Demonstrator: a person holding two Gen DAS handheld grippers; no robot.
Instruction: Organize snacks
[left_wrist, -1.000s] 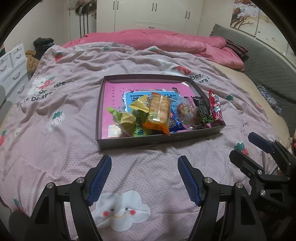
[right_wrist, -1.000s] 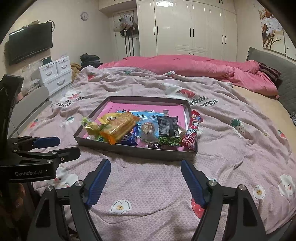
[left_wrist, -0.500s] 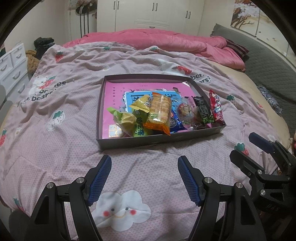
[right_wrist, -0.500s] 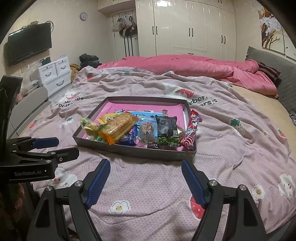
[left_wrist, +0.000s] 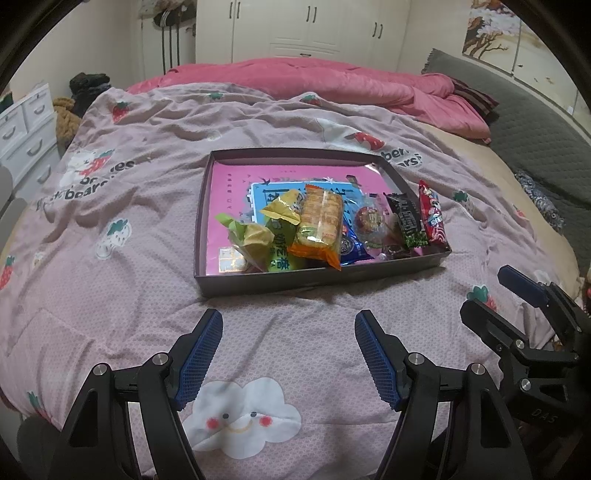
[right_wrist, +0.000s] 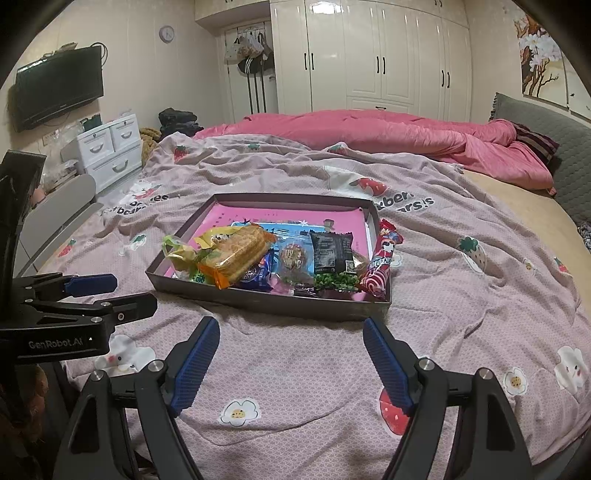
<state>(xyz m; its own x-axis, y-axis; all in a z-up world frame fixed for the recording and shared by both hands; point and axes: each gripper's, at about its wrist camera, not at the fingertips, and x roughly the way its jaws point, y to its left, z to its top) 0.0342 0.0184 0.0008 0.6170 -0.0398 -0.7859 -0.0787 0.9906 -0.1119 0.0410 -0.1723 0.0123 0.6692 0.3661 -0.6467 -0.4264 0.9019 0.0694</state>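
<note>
A shallow dark box (left_wrist: 258, 284) (right_wrist: 258, 301) with a pink floor lies on the bed. Several snack packs crowd its near end: an orange cracker pack (left_wrist: 320, 225) (right_wrist: 236, 254), green and yellow bags (left_wrist: 258, 236), a blue pack (left_wrist: 351, 245), a black pea pack (left_wrist: 406, 221) (right_wrist: 332, 258) and a red candy pack (left_wrist: 430, 214) (right_wrist: 380, 262) against the right wall. My left gripper (left_wrist: 289, 332) hovers open over the blanket short of the box, nothing between its blue pads. My right gripper (right_wrist: 288, 336) is likewise open and empty; it also shows at the left wrist view's right edge (left_wrist: 517, 295).
A pink strawberry-print blanket (left_wrist: 110, 258) covers the bed, with a rolled pink duvet (left_wrist: 332, 81) at the far end. A grey headboard (left_wrist: 535, 122) runs along the right. White drawers (right_wrist: 110, 147), a wall television (right_wrist: 59, 88) and wardrobes (right_wrist: 369, 55) stand beyond.
</note>
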